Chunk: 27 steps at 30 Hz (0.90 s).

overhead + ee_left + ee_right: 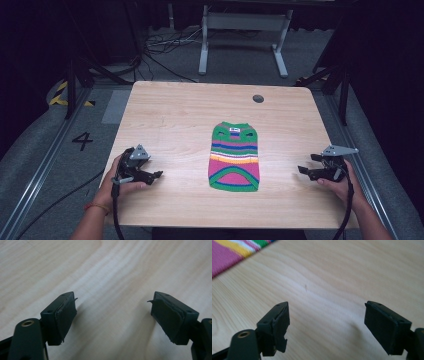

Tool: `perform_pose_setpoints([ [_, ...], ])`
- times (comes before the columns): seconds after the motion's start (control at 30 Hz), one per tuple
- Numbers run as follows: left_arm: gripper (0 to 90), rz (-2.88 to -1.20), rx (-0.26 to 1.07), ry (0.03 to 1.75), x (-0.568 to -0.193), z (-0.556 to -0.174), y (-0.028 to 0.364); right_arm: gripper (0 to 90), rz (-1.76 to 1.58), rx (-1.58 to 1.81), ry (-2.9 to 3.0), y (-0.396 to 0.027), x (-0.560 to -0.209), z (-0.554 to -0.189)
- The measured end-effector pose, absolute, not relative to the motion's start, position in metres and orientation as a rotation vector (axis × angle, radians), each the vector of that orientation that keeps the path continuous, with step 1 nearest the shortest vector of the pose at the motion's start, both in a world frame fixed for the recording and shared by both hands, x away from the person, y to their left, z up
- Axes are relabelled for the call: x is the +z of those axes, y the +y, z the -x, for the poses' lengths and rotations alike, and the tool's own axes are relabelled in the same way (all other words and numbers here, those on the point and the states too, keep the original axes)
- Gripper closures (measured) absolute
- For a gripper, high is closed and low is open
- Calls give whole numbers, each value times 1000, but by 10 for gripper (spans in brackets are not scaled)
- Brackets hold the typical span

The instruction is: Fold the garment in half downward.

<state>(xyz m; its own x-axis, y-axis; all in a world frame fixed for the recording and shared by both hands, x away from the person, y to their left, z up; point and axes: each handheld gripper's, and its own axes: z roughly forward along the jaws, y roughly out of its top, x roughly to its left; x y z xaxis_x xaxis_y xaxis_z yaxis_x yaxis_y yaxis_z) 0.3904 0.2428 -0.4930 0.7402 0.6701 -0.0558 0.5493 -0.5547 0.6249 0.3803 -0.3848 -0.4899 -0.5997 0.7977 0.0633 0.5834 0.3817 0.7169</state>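
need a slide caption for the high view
Striped knit sweater flat on a wooden table, with the open left gripper and right gripper resting either side.

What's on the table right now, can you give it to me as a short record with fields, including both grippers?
surface: light wood table with a small dark round cap near its far edge
garment: striped knit sweater, lying flat near the middle, green collar toward the far side
left gripper: open, holding nothing, left of the sweater, apart from it
right gripper: open, holding nothing, right of the sweater, apart from it
contact: neither gripper touches the sweater
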Motion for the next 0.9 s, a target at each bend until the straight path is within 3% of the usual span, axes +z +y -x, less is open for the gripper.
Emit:
perform_pose_setpoints([
  [0.27,240,-2256,255,915,-485,-433,214,261,-1155,1028,2350,-362,-461,-413],
  [0.73,271,-2284,211,874,-489,-483,165,306,-1096,1060,2385,-311,-451,-465],
  [0.9,285,-2236,210,882,-485,-498,152,375,-1071,1053,2393,-294,-452,-481],
])
